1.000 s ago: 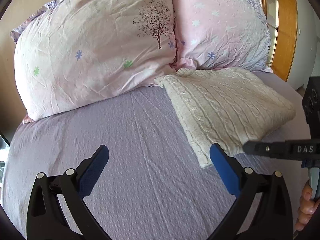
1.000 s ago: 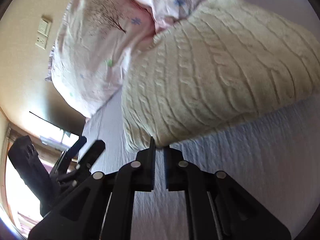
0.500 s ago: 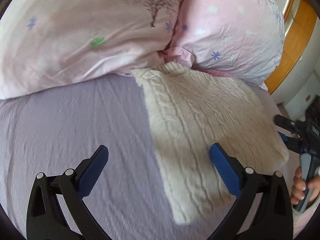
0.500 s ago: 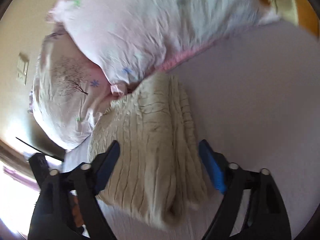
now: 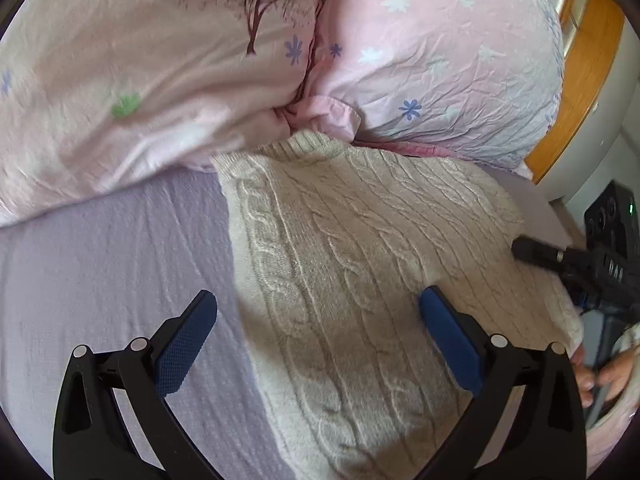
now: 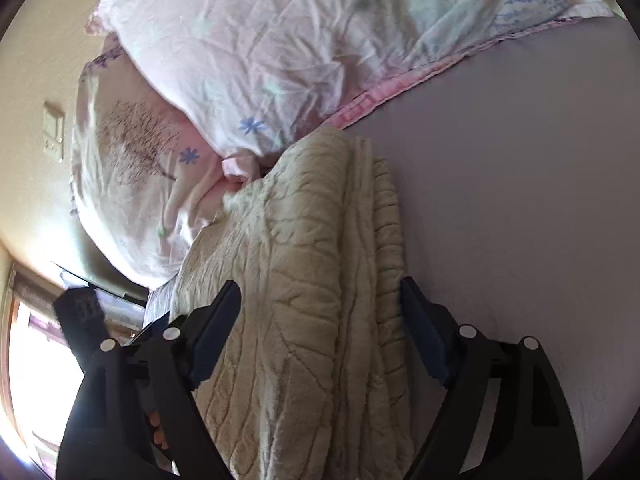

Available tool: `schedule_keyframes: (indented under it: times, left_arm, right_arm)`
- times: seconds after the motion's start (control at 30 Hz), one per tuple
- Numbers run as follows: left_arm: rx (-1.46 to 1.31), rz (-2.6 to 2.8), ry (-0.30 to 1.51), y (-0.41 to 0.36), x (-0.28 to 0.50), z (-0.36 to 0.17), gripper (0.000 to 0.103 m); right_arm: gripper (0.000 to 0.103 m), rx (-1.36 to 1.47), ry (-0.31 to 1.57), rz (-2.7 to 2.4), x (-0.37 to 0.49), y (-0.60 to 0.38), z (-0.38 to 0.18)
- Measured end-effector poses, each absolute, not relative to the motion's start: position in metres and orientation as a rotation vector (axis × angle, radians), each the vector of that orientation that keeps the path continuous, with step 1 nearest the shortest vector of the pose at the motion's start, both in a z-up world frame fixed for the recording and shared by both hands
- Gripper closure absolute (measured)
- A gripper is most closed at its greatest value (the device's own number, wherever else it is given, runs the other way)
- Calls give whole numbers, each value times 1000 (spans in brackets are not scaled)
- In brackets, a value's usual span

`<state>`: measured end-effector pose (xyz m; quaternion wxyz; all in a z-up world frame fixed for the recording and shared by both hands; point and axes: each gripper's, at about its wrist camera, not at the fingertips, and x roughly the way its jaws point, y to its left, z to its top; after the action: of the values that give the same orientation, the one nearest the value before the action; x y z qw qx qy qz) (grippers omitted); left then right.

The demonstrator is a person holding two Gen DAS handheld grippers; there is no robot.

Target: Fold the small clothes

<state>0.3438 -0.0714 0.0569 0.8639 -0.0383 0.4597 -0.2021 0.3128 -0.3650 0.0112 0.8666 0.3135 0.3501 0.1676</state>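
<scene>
A cream cable-knit sweater (image 5: 352, 264) lies folded on the lilac bed sheet (image 5: 100, 264), its far end touching the pillows. My left gripper (image 5: 316, 320) is open and empty, hovering over the sweater's left edge, one blue pad over the sheet and one over the knit. My right gripper (image 6: 320, 328) is open and empty, low at the sweater's (image 6: 312, 280) right side, its jaws straddling the stacked folded layers. The right gripper also shows at the right edge of the left wrist view (image 5: 568, 260).
Two pink flowered pillows (image 5: 160, 64) (image 5: 440, 60) lean at the head of the bed. A wooden headboard post (image 5: 576, 80) stands at the far right. A wall switch (image 6: 54, 130) and a bright window (image 6: 32, 360) show at left in the right wrist view.
The right gripper opened and let go of the sweater, then swung to face along its folded side. The left gripper moved forward and right over the sweater, staying open.
</scene>
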Motion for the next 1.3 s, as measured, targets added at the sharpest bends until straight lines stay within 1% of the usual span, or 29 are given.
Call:
schedule_keyframes:
  times: [0.03, 0.07, 0.1, 0.13, 0.17, 0.2, 0.23, 0.27, 0.3, 0.33, 0.43, 0.5, 0.57, 0.6, 0.63, 0.67, 0.7, 0.73, 0.77, 0.8, 0.83, 0.87, 0.9, 0.97, 1.03, 1.1, 1.2, 1.27, 1.3]
  left_arm:
    - [-116, -437, 987, -70, 348, 53, 1]
    - [-155, -453, 1013, -68, 352, 48, 1]
    - [-201, -471, 1023, -65, 355, 44, 1]
    - [-197, -480, 1015, -65, 354, 44, 1]
    - [-179, -484, 1008, -67, 354, 44, 7]
    - [-190, -527, 1007, -69, 352, 45, 23]
    - [-198, -522, 1003, -68, 350, 47, 35]
    - [-200, -515, 996, -65, 348, 51, 42]
    - [-190, -513, 982, -62, 345, 58, 56]
    - [-180, -509, 974, -57, 342, 64, 63]
    - [-125, -480, 944, -35, 326, 83, 66]
    - [-38, -415, 879, -10, 305, 99, 66]
    - [-5, -375, 858, 15, 293, 106, 65]
    - [5, -349, 861, 32, 288, 105, 63]
    - [14, -326, 872, 42, 288, 101, 59]
    - [28, -297, 893, 51, 290, 94, 55]
    - [51, -256, 931, 57, 294, 83, 45]
    - [59, -236, 937, 62, 294, 77, 38]
    - [66, -216, 904, 66, 290, 80, 34]
    - [103, -162, 859, 66, 282, 87, 29]
    - [167, -77, 791, 63, 270, 98, 27]
    - [203, -32, 753, 60, 263, 104, 25]
    - [244, 19, 705, 55, 253, 111, 19]
    - [257, 32, 666, 46, 237, 119, 15]
    - [244, 2, 662, 34, 226, 122, 12]
    - [221, -54, 671, 20, 221, 121, 12]
    - [189, -113, 699, 6, 221, 111, 11]
    - [178, -138, 767, -5, 230, 94, 10]
    - [183, -141, 843, -9, 242, 76, 8]
  right_arm:
    - [29, 641, 742, 353, 313, -363, 11]
    - [42, 626, 745, 337, 313, -362, 10]
    - [65, 652, 760, 381, 314, -362, 7]
    - [67, 692, 761, 411, 314, -363, 2]
    - [69, 723, 749, 424, 313, -366, -1]
    - [71, 736, 743, 427, 313, -367, -3]
    - [72, 756, 736, 427, 310, -367, -3]
    - [73, 758, 730, 425, 309, -365, -1]
    - [75, 763, 708, 441, 304, -362, 4]
    - [75, 771, 691, 467, 301, -360, 8]
    - [77, 736, 666, 574, 294, -329, 27]
    - [77, 672, 688, 629, 295, -294, 34]
    - [77, 632, 714, 664, 298, -266, 34]
    - [77, 595, 740, 665, 302, -248, 30]
    - [77, 555, 776, 644, 308, -232, 24]
    - [75, 530, 801, 621, 311, -222, 19]
    - [66, 482, 825, 559, 313, -211, 14]
    - [64, 464, 816, 543, 311, -209, 15]
    - [60, 446, 806, 509, 305, -211, 21]
    - [51, 436, 793, 471, 298, -214, 28]
    - [49, 426, 755, 421, 287, -222, 38]
    - [42, 424, 725, 404, 280, -226, 45]
    - [33, 439, 670, 409, 265, -233, 58]
    - [25, 475, 616, 484, 247, -238, 72]
    - [24, 493, 620, 575, 238, -229, 79]
    - [23, 508, 664, 634, 242, -213, 79]
    - [22, 583, 765, 665, 257, -201, 58]
    - [22, 618, 843, 611, 268, -197, 36]
    - [21, 643, 826, 625, 271, -199, 29]
